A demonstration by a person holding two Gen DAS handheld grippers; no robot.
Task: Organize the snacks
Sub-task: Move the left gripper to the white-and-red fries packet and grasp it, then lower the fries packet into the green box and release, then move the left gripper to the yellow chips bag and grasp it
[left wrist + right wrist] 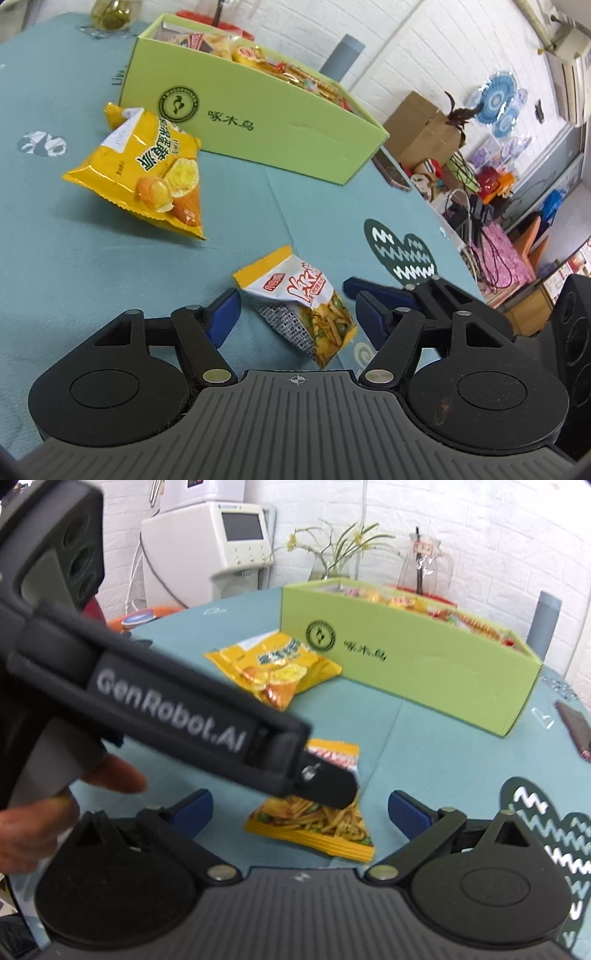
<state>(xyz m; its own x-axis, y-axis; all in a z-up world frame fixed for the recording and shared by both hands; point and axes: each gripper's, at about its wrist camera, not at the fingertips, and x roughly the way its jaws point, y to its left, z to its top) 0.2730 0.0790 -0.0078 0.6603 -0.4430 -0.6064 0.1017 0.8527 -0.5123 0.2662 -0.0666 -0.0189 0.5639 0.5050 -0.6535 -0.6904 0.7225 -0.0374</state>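
Even, soft daylight fills both wrist views, with no harsh shadows on the teal tablecloth. The yellow snack bag, ahead and left of the left gripper's jaws, carries white glare streaks on its foil and casts a faint shadow beneath it. The left view is crisp from the jaws outward; the window area far right of them is washed out. The right view is softer, the green box beyond the jaws slightly smeared, and the other gripper's body crossing close to the lens is blurred. Fisheye bending curves the walls, and dark vignetting clips the corners.
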